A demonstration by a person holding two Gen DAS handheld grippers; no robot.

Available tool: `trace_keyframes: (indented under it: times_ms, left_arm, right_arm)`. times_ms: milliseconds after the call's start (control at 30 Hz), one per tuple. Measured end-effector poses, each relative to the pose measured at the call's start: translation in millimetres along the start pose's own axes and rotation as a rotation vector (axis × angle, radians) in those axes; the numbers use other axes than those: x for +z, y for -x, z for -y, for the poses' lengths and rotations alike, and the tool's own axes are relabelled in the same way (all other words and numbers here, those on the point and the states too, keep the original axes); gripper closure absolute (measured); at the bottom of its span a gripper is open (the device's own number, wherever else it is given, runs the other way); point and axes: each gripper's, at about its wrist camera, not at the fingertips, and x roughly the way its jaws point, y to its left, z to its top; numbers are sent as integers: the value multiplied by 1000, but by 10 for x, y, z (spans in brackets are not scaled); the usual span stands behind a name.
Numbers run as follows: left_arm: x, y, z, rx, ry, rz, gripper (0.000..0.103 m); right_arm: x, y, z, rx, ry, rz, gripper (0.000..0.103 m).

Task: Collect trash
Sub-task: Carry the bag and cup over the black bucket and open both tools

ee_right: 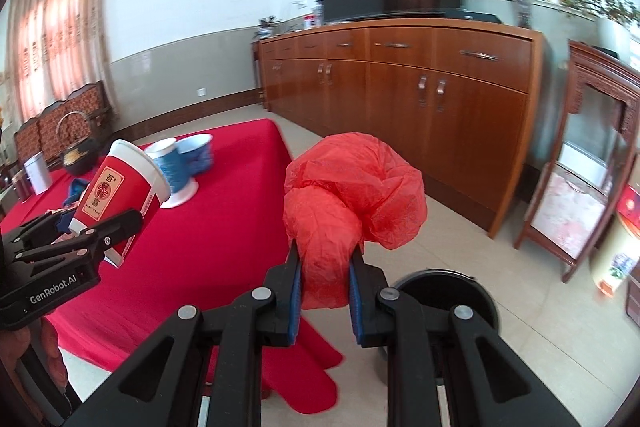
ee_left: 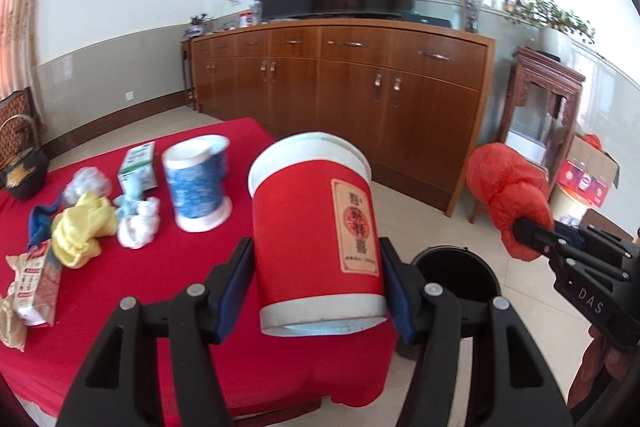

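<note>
Clamping red paper cup (ee_left: pixel 316 243) mid-wall, left gripper (ee_left: pixel 320 287) half-open: light, crushable. Right gripper (ee_right: pixel 324 279) pinched shut on crumpled red plastic bag (ee_right: pixel 352 199); soft, slippery.

Bright daylight, fisheye warp, slight blur

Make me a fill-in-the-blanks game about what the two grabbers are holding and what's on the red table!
1. The left gripper is holding a red paper ____.
2. The right gripper is squeezing a crumpled plastic bag whose colour is ____.
3. The black bin stands on the ____, beside the table.
4. On the table, the blue patterned cup is standing ____.

Missing words: cup; red; floor; upside down
</note>
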Motion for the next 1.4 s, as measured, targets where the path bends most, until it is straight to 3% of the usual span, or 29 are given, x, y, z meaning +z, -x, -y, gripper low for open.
trace_keyframes:
  times_ms: [267, 567, 867, 1133, 1233, 1267, 1333, 1367, 1400]
  left_arm:
    - [-44, -263, 589, -113, -83, -51, 42]
    - [-137, -736, 1145, -211, -139, -134, 42]
    - [-348, -1327, 1516, -250, -149, -236, 41]
    - [-570, -1788, 1680, -255, -157, -329, 41]
    - [-666, -1952, 1728, -276, -155, -386, 37]
    - [-682, -2011, 1759, -264, -164, -398, 29]
    - [-732, -2088, 1762, -256, -159, -424, 22]
    - [-729, -2087, 1736, -249, -149, -423, 16]
    - [-718, -2069, 1716, -236, -147, -415, 14]
  right_arm:
    - [-201, 161, 717, -96, -42, -32, 82]
    - [-440, 31, 1245, -126, -32, -103, 82]
    - [-762, -531, 1719, -132, -28, -219, 82]
    - [-1014, -1189, 1974, -61, 0, -325, 82]
    - [-1139, -1407, 2029, -30, 3, -367, 82]
    - [-1195, -1500, 2058, -22, 5, -387, 81]
    - [-1291, -1650, 2100, -8, 10, -427, 69]
    - [-1355, -1740, 2150, -35, 16, -455, 47]
    - [-1396, -1776, 2206, -69, 3, -466, 39]
